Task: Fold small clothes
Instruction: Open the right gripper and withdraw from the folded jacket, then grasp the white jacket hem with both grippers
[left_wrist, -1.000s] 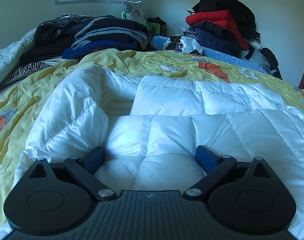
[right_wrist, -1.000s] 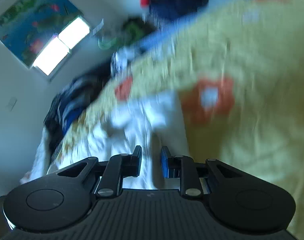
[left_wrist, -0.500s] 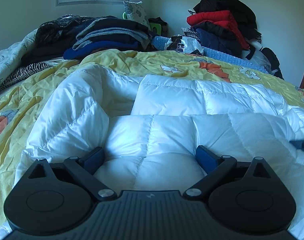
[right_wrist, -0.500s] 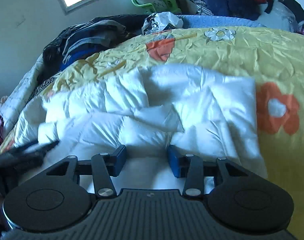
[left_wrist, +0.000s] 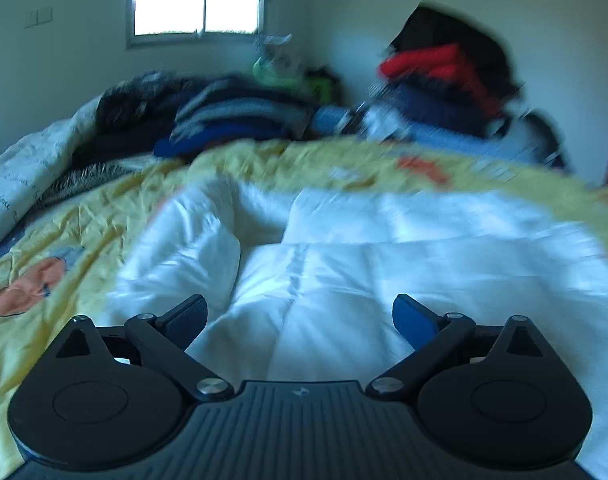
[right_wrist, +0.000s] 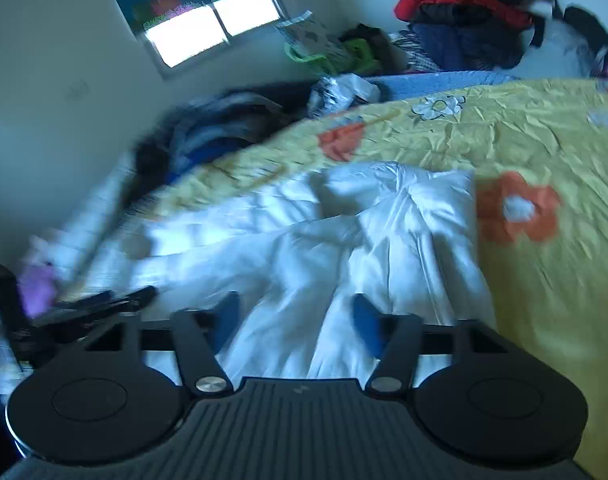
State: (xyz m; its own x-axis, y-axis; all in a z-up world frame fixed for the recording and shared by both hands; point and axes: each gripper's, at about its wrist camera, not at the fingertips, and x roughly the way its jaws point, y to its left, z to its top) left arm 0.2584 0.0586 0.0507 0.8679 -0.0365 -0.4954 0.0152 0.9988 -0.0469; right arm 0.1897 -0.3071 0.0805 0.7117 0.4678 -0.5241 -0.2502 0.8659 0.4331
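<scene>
A white quilted puffer jacket lies partly folded on the yellow flowered bedspread. My left gripper hovers over the jacket's near edge. It is open wide, and its pads are clear of the cloth. In the right wrist view the same jacket is rumpled, with a sleeve end towards the right. My right gripper is just above the jacket's near edge. Its jaws are opening, with white cloth lying below and between them, not pinched. The left gripper appears as a dark blur at the left.
A stack of dark and blue clothes lies at the far left of the bed. A red, navy and black heap sits at the far right. The yellow bedspread lies bare to the right of the jacket.
My right gripper's jaws have spread from nearly shut to wide, and its view has rolled towards level. The left gripper has pulled back and up from the jacket and is still open.
</scene>
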